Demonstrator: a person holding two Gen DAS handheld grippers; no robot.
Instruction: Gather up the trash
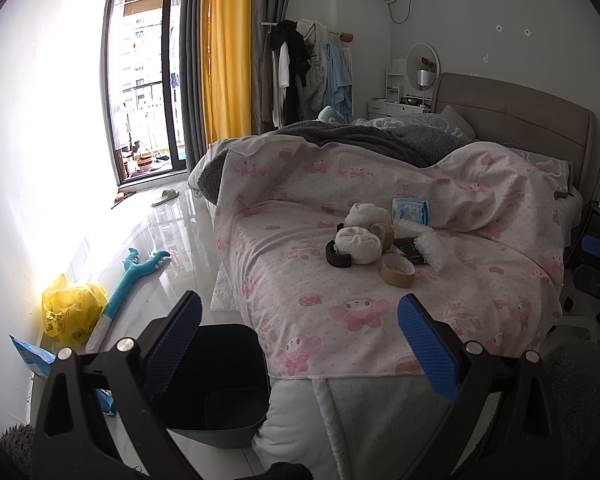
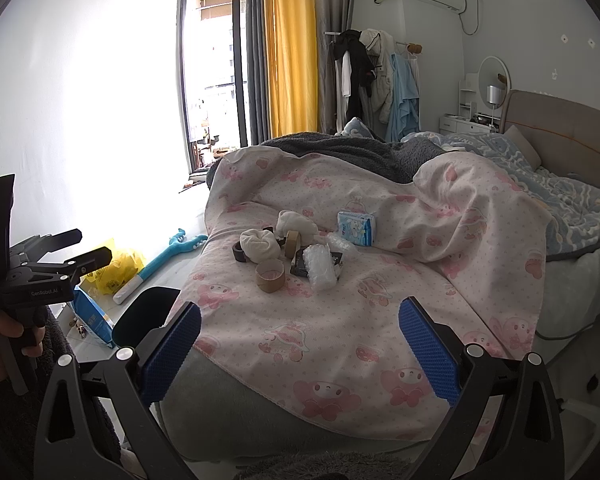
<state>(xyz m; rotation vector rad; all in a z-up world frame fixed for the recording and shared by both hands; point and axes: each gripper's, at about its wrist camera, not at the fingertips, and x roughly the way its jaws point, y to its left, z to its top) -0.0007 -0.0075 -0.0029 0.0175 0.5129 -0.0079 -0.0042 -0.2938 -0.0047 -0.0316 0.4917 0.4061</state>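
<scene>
A pile of trash lies on the pink patterned bed cover [image 1: 340, 312]: crumpled white wads [image 1: 358, 245], a brown tape core [image 1: 397, 271], a black tape roll [image 1: 337, 257], bubble wrap [image 1: 431, 249] and a blue tissue pack [image 1: 411, 211]. The same pile shows in the right wrist view, with the tape core [image 2: 270, 276], bubble wrap [image 2: 320, 267] and tissue pack [image 2: 356, 228]. A dark bin [image 1: 220, 376] stands on the floor at the bed's left corner [image 2: 148, 314]. My left gripper [image 1: 300, 344] is open and empty above the bin and bed edge. My right gripper [image 2: 300, 348] is open and empty, short of the pile.
A yellow plastic bag [image 1: 72, 312], a blue plush toy [image 1: 136, 280] and a blue packet [image 1: 32, 356] lie on the floor by the left wall. A slipper [image 1: 166, 197] lies near the balcony door. A clothes rack [image 1: 304, 72] and dresser [image 1: 400, 106] stand behind the bed.
</scene>
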